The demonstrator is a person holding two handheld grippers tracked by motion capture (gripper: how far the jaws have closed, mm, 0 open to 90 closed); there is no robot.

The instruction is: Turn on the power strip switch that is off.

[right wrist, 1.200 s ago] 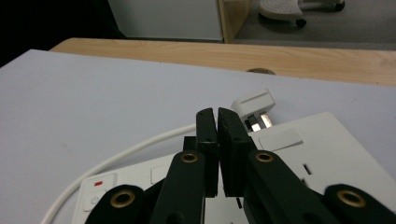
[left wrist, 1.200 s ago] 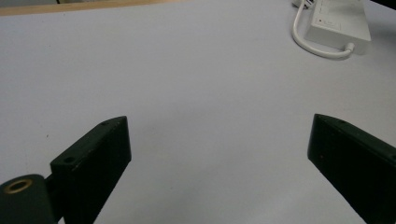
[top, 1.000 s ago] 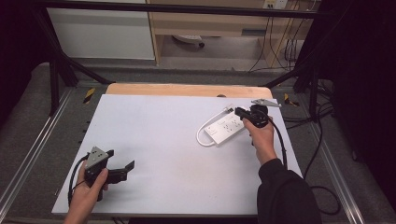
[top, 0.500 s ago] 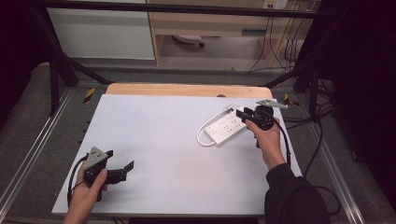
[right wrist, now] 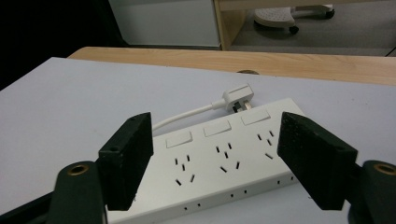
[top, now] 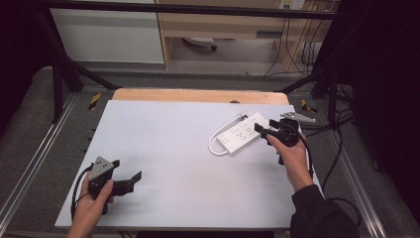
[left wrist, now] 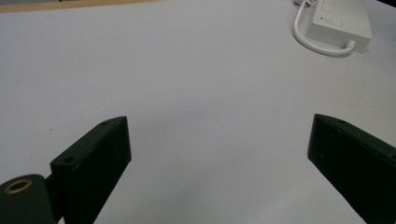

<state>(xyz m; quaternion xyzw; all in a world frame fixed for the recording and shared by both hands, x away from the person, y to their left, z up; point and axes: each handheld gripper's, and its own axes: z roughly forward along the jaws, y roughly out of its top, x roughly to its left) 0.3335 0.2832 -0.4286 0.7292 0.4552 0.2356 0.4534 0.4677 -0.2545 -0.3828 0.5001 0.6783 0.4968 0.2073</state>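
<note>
White power strip (top: 241,133) on the table's (top: 163,148) far right, just beside the right gripper (top: 263,130).
Its long axis runs diagonally, plug end toward the far edge; the jaws have just been opening, gripping nothing.

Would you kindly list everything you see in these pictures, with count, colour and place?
power strip: one, white, three sockets, far right of the table, lying flat
cord: one, white, loops from the strip's near end
plug: one, white, on the table behind the strip
table: one, white top, wooden edge at the far side
clip: one, grey, at the table's far right edge
cabinet: one, white, on the floor beyond the table
left tool: one, black, open, near left corner, nothing between the jaws
right tool: one, black, jaws just opened, at the strip's right end, not gripping it
hands: two, one on each tool
</note>
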